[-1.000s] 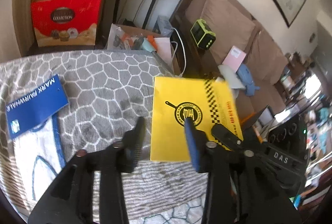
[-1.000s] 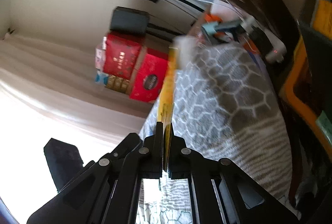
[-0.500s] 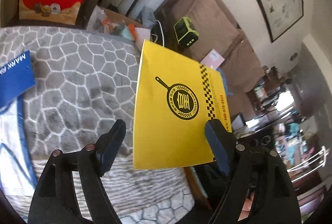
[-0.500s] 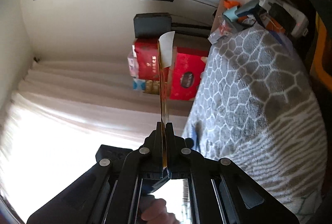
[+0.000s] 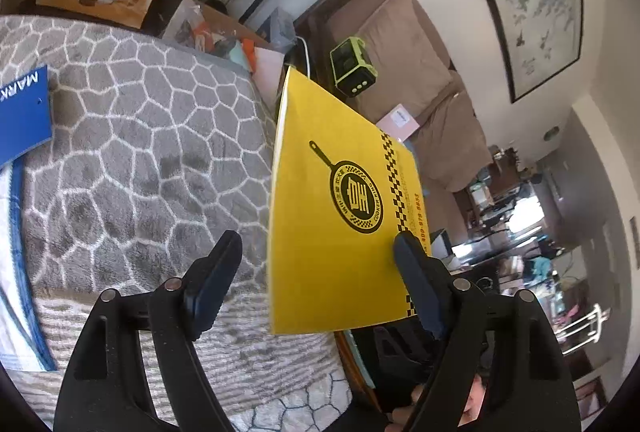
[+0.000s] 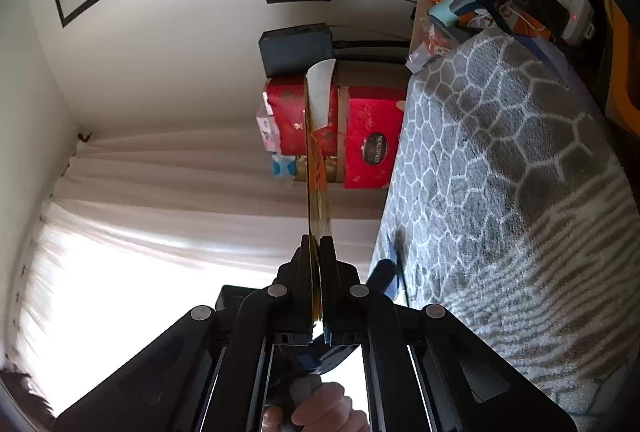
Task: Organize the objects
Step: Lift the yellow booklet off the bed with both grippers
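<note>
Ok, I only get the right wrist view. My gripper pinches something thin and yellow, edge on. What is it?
Observer: A flat yellow folder. The left wrist view sees its whole face.
Child: Is there a picture on it?
Observer: Yes, a black frying pan logo near the middle.
Child: And what's lying on the blanket?
Observer: A blue card with white letters lies on the blanket, at that view's left edge.
</note>
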Tool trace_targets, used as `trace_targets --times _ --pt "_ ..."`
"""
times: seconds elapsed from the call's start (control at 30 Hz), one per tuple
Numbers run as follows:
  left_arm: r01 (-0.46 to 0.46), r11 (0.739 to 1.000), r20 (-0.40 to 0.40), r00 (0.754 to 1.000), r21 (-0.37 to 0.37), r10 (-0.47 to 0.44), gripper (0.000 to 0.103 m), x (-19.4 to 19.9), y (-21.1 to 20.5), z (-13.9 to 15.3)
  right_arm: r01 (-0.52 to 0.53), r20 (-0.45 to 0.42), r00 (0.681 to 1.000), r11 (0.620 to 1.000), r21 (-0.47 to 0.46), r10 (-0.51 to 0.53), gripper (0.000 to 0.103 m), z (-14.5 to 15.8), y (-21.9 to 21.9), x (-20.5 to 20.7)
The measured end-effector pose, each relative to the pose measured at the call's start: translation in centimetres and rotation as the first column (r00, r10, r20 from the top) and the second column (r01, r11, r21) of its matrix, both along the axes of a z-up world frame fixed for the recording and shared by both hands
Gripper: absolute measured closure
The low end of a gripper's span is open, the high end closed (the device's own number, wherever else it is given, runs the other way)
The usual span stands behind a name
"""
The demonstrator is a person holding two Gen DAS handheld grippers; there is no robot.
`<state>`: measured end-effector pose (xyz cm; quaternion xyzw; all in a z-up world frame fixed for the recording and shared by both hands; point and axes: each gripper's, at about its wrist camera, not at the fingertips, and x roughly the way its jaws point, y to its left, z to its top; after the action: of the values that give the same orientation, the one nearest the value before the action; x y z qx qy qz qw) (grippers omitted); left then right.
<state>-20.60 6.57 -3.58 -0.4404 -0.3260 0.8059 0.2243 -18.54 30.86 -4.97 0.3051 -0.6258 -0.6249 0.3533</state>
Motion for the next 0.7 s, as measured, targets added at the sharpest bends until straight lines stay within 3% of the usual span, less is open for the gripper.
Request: trace_targets --times 0.1,0.17,0.37,0.53,0.7 --pt "-0.036 0.998 -0.004 0.999 0.046 0.036 0.042 0.1 -0.8 -0.1 0.005 -0.013 1.000 0.995 0.096 -0.004 0.101 0.9 -0.3 0.1" --pt "-0.046 0.997 -0.019 0.999 0.056 0.047 0.059 0.2 -1.2 0.0 0.014 -0.028 1.000 0.981 0.191 -0.009 0.101 1.7 -0.6 0.2" --pt "-0.057 0.998 -0.051 0.997 0.007 0.057 0.093 0.4 -1.0 0.6 0.037 -0.082 0.997 0.898 0.438 -0.001 0.101 3.8 -2.5 0.6" --pt "-0.075 0.990 -0.129 0.990 -0.120 0.060 0.097 1.4 0.5 2.1 0.083 -0.133 0.991 0.805 0.588 -0.005 0.100 5.0 -3.9 1.0" --pt "-0.108 0.962 -0.219 0.974 -0.249 0.053 0.098 2.6 2.5 3.6 0.135 -0.188 0.982 0.724 0.676 -0.007 0.100 5.8 -4.7 1.4"
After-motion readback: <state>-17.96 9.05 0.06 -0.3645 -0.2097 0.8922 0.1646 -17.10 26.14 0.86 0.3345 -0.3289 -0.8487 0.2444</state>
